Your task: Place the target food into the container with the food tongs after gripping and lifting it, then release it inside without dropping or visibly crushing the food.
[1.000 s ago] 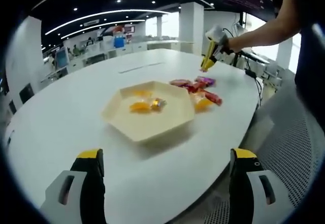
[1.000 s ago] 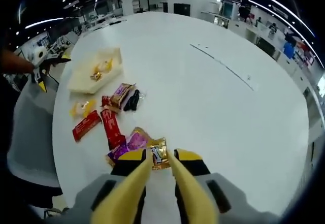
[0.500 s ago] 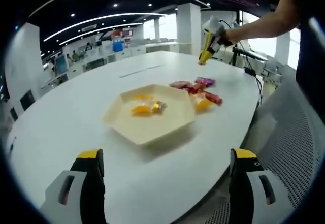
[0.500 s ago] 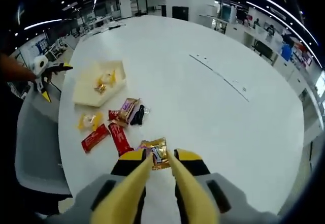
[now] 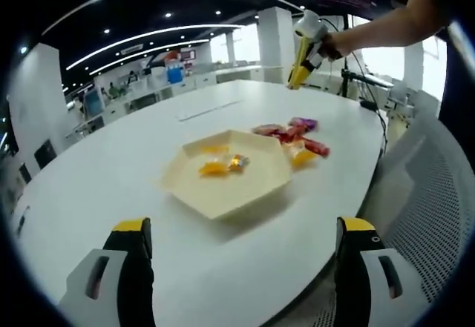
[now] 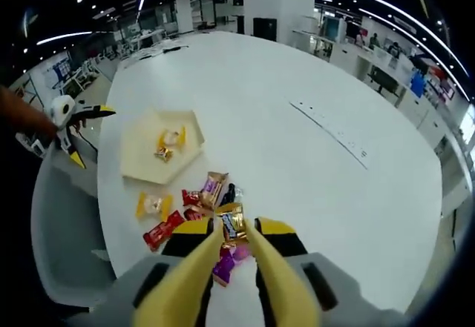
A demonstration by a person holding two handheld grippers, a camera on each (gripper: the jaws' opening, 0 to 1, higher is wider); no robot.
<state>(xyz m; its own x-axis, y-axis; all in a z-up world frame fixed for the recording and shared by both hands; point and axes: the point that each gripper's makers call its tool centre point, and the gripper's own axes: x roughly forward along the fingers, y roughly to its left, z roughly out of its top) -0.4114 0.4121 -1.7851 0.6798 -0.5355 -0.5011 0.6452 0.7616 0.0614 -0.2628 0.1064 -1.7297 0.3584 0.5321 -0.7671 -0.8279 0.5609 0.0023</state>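
On the white tabletop [image 5: 96,186] in the left gripper view, we see a cream six-sided tray [image 5: 230,173] near the middle, with a few orange and gold wrapped sweets [image 5: 221,166] lying inside it. Just beyond the tray, toward the right, a loose cluster of red, purple and yellow snack packets [image 5: 295,138] lies flat on the surface, apart from the tray's rim. Our left tongs [image 5: 241,264] rise from the bottom of this view with their two yellow-tipped jaws spread wide and nothing between them, above the near edge of the tabletop. High above the packets, our right tongs [image 5: 300,67] hang in the air on an outstretched arm [image 5: 386,27], their yellow jaws pointing down. In the right gripper view, the right tongs [image 6: 234,230] are pinched together on a small gold-wrapped candy [image 6: 231,222], which sits between the jaw tips, lifted clear of the tabletop [image 6: 312,119]. Directly below and beside it we see the packets [image 6: 194,207] scattered in a loose group, and farther off to the left the tray [image 6: 145,156] with sweets [image 6: 169,143] in it. The left tongs [image 6: 87,130] show at the far left edge, jaws apart, beside a grey chair [image 6: 63,223].
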